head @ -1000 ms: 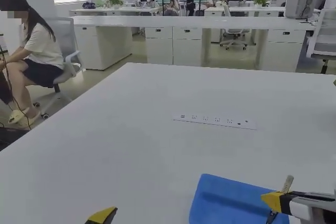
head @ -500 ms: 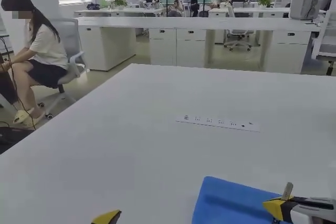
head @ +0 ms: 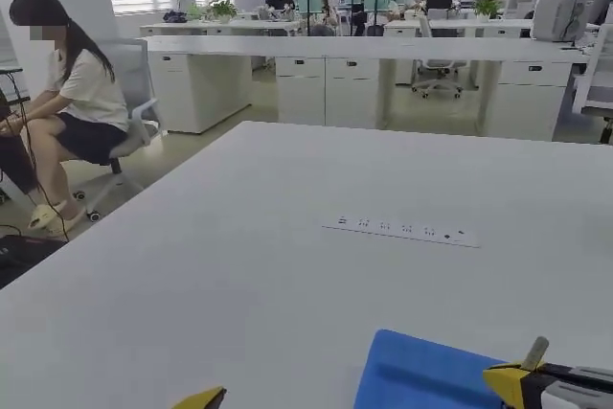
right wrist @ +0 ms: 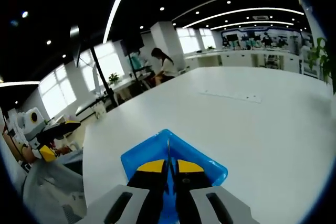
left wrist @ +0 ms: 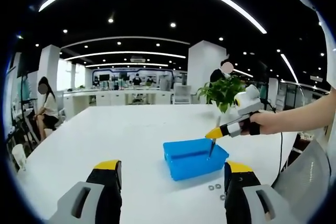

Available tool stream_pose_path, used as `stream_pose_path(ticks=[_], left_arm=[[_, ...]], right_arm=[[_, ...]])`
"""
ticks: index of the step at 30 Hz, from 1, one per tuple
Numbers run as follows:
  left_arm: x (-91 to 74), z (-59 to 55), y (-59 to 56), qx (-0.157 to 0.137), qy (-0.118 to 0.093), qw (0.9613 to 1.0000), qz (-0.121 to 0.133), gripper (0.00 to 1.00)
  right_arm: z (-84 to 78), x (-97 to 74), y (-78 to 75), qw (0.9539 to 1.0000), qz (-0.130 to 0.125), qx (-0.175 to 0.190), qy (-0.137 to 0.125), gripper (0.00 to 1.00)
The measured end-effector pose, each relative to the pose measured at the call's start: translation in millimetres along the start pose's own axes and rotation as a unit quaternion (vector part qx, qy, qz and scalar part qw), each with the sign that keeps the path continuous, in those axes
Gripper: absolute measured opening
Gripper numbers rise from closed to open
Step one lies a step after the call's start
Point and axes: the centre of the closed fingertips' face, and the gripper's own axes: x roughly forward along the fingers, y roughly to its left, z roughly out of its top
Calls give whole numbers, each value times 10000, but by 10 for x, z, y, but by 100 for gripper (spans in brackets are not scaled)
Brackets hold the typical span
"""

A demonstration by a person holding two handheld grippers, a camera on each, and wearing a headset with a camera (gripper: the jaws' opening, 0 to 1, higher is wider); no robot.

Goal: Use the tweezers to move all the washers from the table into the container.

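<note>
Tweezers (left wrist: 211, 148) were clamped between the jaws of the right gripper (right wrist: 168, 169), which stood nearly together on the thin shaft. In the left gripper view, right of centre, the tweezers pointed tip-down over the open blue container (left wrist: 195, 171). Tips too small to resolve: could not tell whether they carried a washer or were pinched or sprung apart. In the right gripper view the shaft ran up the middle of the frame, with the container directly beyond and below the jaws. At least two washers (left wrist: 214, 187) lay on the white table (left wrist: 131, 145) in the lower right of the left gripper view, just beside the container's near corner and between it and that gripper's right-hand jaw. These are judged the ones left to move. The left gripper (left wrist: 173, 166) was empty, with its jaws wide apart, low over the table and facing the container. In the head view the container and both yellow tips sat at the very bottom edge, so that view gave little guidance on the work. Judgement on technique: if a washer is at the tips, ease the squeeze only once they are well inside the walls, so it drops in rather than bouncing out. For the next pick, approach each washer at a shallow angle, take it by the rim, and keep the clamp steady so the tweezers do not swivel. The free gripper could steady the container wall.
</note>
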Motion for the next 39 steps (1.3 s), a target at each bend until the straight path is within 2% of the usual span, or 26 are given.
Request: stream_pose_path(ticks=[5,8,11,13,22,30,39], left_arm=[[9,0,-2,5,7,10000,7,81],[11,-7,-1,-5,22,10000,5,81],[8,-3,-1,-2,9,10000,6,81],[9,-37,0,5,102,9999,2,80],[7,-26,-3,20,66,10000,2,80],[6,-49,-2,49,125,9999,1,79],[13,-64,-1,74,174,9998,6,79]], right_arm=[[118,-86,216,9995,149,64,-259,3],[168,-120,375,9985,325,175,-414,3],[163,-142,525,9971,487,290,-499,3],[126,-135,606,9966,569,338,-500,3],[-166,-7,815,9956,789,435,-261,3],[-451,164,835,9965,808,108,179,3],[-607,251,863,9954,829,-75,471,3]])
